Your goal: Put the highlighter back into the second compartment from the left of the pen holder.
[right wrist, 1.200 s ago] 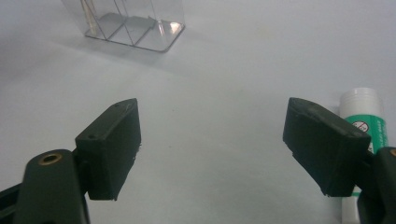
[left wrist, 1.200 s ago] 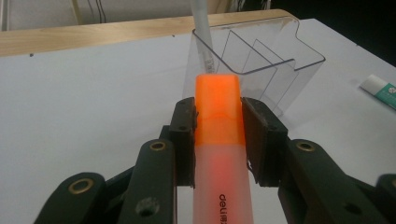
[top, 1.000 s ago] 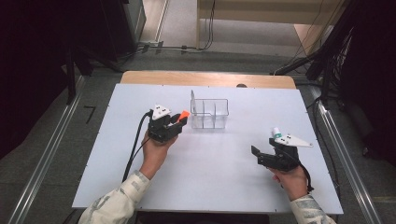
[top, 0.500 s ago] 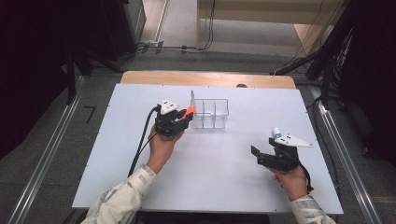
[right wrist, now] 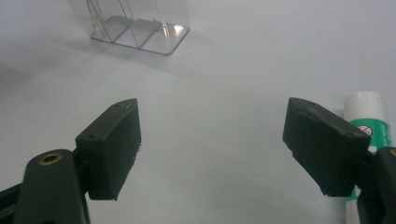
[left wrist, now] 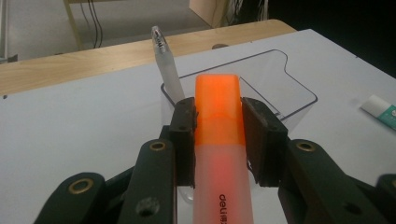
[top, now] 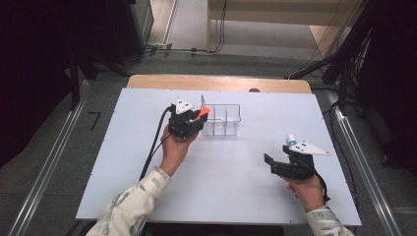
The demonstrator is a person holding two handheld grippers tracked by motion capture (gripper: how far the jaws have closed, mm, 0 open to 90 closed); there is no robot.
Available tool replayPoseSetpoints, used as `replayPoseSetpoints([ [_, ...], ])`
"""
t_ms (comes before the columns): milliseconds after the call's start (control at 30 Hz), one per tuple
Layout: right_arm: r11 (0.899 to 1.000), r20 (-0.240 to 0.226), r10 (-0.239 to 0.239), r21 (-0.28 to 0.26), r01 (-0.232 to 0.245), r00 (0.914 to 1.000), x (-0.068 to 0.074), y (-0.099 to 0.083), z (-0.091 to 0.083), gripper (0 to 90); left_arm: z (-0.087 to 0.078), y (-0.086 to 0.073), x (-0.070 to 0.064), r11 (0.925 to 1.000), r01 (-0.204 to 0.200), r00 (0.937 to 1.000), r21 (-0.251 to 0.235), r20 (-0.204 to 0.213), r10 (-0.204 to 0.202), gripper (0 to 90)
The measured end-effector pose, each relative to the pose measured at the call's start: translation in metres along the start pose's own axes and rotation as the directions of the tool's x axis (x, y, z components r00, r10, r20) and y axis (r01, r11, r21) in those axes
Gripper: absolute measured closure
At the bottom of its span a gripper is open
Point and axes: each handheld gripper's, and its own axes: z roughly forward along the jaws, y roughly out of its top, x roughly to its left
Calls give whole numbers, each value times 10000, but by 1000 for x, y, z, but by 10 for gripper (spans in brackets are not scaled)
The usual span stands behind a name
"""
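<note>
My left gripper (top: pixel 195 119) is shut on an orange highlighter (left wrist: pixel 218 135), whose cap (top: pixel 203 112) points at the left end of a clear plastic organizer (top: pixel 223 120). In the left gripper view the marker's tip hovers just over the near compartment, where a white pen (left wrist: pixel 166 63) stands upright. That pen (top: pixel 202 102) rises from the organizer's left section in the high view. My right gripper (top: pixel 276 164) rests open on the white table at the right, jaws wide apart with nothing between them. A white and green glue stick (right wrist: pixel 366 122) lies beside its right jaw, and also shows as the glue stick (top: pixel 291 139).
The white table (top: pixel 221 187) has open surface between the two hands. The organizer (right wrist: pixel 135 23) has divided compartments. A wooden strip (top: pixel 219 82) edges the table's far side. A black cable (top: pixel 152 147) trails from the left gripper.
My left gripper has carried the orange highlighter to the right and slightly away, up to the organizer's left end. The right gripper has stayed put.
</note>
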Motion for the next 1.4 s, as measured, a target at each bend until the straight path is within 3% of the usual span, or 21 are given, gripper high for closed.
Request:
replayPoseSetpoints([
  [1400, 10000, -136, 56, -43, -57, 9999, 0, 0, -1, 181, 42, 27, -20, 9998, -80, 9999, 163, 146, 77, 675],
])
